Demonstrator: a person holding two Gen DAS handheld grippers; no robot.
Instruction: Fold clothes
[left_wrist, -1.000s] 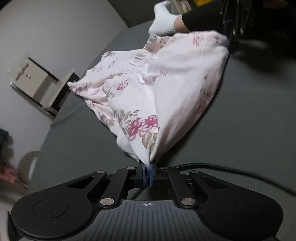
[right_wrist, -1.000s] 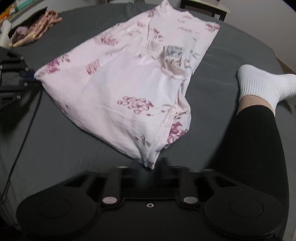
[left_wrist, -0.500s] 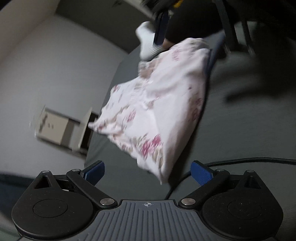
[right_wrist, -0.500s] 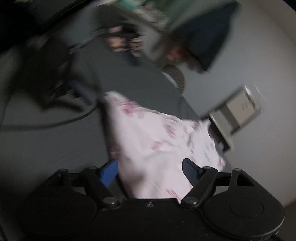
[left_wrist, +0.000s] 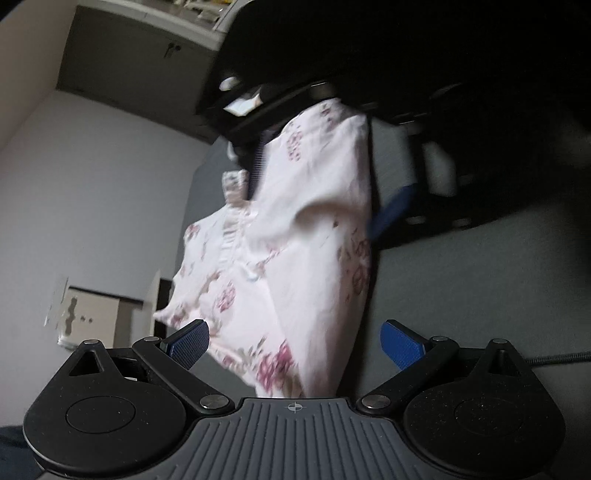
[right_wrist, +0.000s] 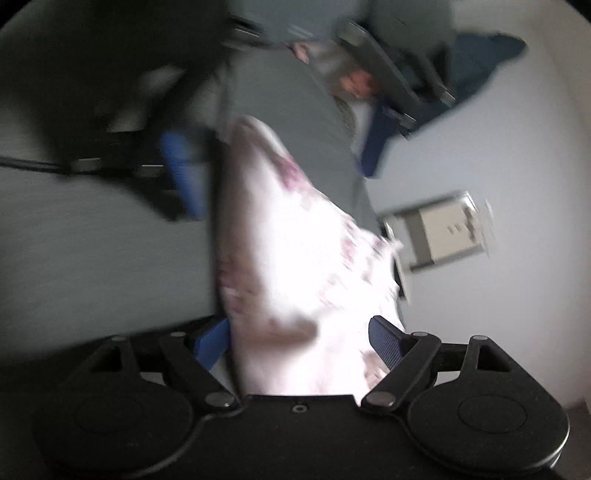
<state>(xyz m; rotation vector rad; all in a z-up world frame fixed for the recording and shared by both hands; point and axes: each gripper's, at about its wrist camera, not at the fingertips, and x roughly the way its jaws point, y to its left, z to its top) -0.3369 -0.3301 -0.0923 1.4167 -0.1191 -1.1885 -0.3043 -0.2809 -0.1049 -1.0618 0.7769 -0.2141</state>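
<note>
The left hand-held gripper (left_wrist: 293, 345) has its blue pads spread wide, with nothing pinched between them; the right hand-held gripper (right_wrist: 297, 339) is likewise spread wide and empty. Both face each other across the floral garment (left_wrist: 295, 258), which lies in a doubled-over heap on the dark grey bed (left_wrist: 461, 295). Its near end reaches in between the left gripper's open pads without being clamped, and its far end sits between the right gripper's pads in the same loose way. Judging from the layered cloth, at least one fold looks done and the piece appears released. The bundle seems rumpled and long, so further folding and smoothing probably remains. The right wrist view is heavily blurred, so finer details cannot be told.
</note>
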